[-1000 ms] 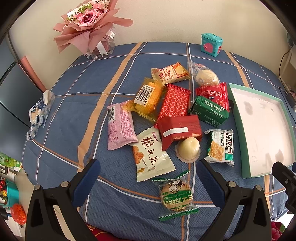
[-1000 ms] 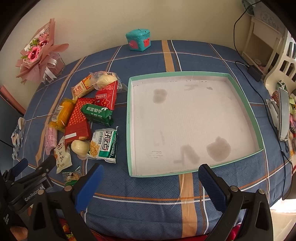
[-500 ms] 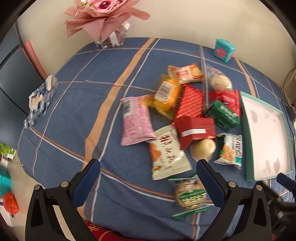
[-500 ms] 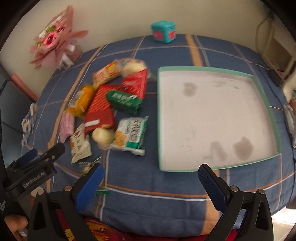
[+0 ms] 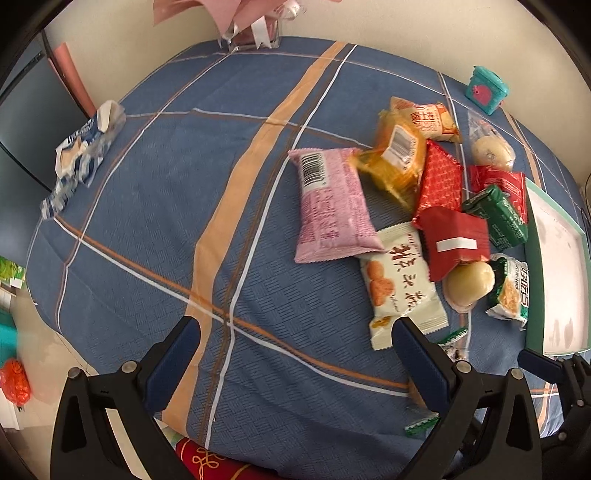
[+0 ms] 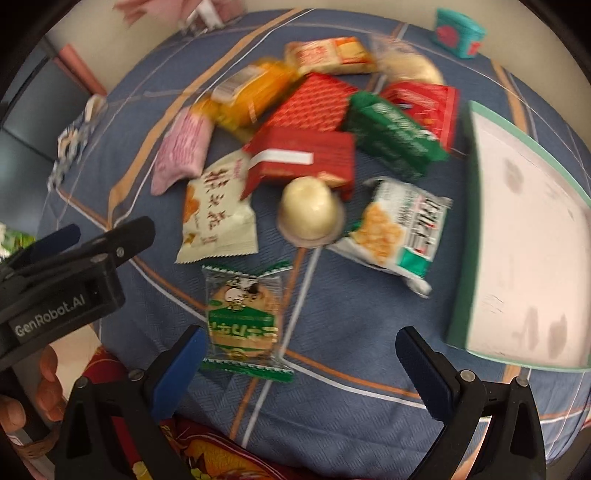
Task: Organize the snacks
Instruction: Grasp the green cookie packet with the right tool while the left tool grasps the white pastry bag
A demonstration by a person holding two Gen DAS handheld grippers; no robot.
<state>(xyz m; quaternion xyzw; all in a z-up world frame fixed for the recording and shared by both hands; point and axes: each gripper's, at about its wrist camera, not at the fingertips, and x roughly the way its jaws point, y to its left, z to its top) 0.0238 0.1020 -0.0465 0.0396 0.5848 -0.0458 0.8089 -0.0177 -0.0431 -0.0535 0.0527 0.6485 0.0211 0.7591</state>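
Several snack packs lie in a heap on the blue plaid cloth (image 5: 155, 206). A pink pack (image 5: 330, 208), a white pack (image 5: 400, 284), a red box (image 5: 456, 243) and a round bun (image 5: 467, 284) show in the left wrist view. My left gripper (image 5: 295, 365) is open and empty, near the table's front edge, left of the heap. My right gripper (image 6: 299, 373) is open and empty, just above a green-edged cookie pack (image 6: 242, 317). The bun (image 6: 310, 210) and a green and white pack (image 6: 400, 232) lie beyond it. The left gripper also shows in the right wrist view (image 6: 74, 251).
A green-rimmed white tray (image 6: 461, 236) lies right of the heap; it also shows in the left wrist view (image 5: 535, 266). A teal box (image 5: 485, 88) stands at the back. A flower vase (image 5: 255, 33) and a crumpled wrapper (image 5: 79, 155) are at the left.
Both grippers have swung left. The right one now looks at the snack heap instead of the tray and is closer to the cookie pack. Nothing was taken hold of.
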